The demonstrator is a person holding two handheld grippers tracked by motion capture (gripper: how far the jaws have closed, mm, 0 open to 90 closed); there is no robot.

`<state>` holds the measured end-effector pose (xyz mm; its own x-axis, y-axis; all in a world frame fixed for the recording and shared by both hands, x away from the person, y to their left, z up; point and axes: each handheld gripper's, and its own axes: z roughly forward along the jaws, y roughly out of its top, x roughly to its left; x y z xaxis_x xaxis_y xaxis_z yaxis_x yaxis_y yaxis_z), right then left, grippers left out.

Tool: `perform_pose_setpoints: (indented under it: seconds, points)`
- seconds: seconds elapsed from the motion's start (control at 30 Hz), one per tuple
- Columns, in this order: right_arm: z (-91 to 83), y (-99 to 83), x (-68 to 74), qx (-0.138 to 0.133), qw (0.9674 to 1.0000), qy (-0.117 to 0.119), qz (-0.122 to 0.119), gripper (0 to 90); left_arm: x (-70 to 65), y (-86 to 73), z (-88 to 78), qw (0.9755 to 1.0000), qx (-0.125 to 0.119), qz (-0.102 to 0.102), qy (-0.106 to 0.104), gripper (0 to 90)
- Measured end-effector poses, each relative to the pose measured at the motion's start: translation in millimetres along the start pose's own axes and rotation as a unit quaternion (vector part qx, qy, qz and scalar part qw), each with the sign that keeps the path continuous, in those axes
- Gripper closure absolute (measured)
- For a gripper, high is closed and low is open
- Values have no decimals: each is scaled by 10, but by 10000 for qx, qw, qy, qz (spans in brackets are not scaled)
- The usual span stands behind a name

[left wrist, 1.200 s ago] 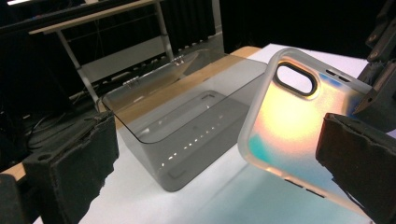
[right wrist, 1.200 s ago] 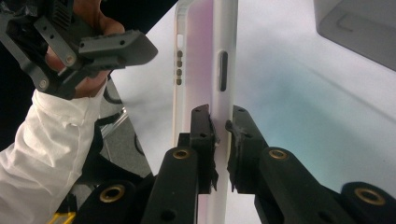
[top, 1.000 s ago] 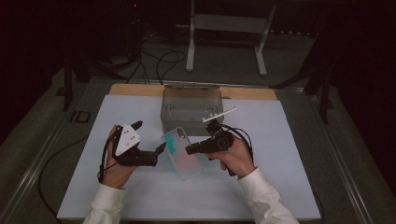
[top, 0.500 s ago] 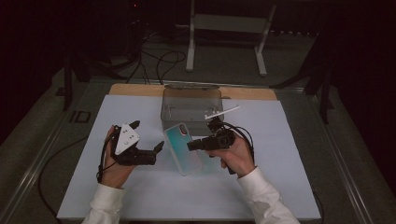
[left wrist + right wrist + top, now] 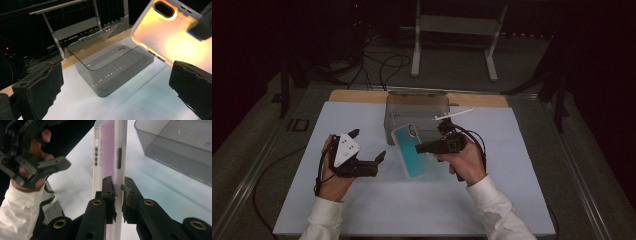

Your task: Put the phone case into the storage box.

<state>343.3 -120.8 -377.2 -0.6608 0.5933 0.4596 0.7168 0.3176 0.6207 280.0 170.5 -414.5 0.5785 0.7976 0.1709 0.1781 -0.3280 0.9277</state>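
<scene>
Phone case lifted and tipped up off the table since a second ago, when it lay lower and flatter between the two grippers.

At the left of the high view, the left gripper [image 5: 368, 145] sits low over the white table cover [image 5: 362, 210] with its jaws spread wide and nothing between them; in its own view the two padded jaws stand far apart at the frame's edges. Just to its right, the phone case [image 5: 410, 150], teal-faced in the high view, hangs tilted in the air in front of the clear grey bin [image 5: 417, 107]. The right gripper [image 5: 421, 148] has its jaws closed on the case's edge, and the right gripper view shows the case [image 5: 110, 152] standing edge-on, pinched between the two jaws.
</scene>
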Motion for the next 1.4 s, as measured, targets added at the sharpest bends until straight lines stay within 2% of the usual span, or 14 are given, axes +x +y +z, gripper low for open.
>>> perform_pose_setpoints:
  seconds: [0.23, 0.47, 0.7, 1.0, 1.2, 1.4]
  points:
    - [-60, 95, -33, -128, 9998, -109, 83, 821, 18, -1, -39, 10000, -20, -65, 37, 3]
    - [-82, 183, -33, -240, 9995, -159, 106, 821, 33, 6, -77, 9998, 37, -72, 159, 3]
    - [-87, 240, -45, -314, 9990, -260, 185, 821, 61, 12, -145, 9997, -41, -122, 212, 3]
    - [-140, 329, -28, -417, 9983, -365, 172, 820, 91, -65, -240, 9993, -141, -204, 276, 3]
    - [-163, 382, -29, -482, 9976, -457, 186, 820, 103, -117, -297, 9992, -68, -186, 356, 3]
    - [-154, 426, -47, -498, 9969, -574, 223, 820, 118, -230, -360, 9986, -74, -285, 431, 3]
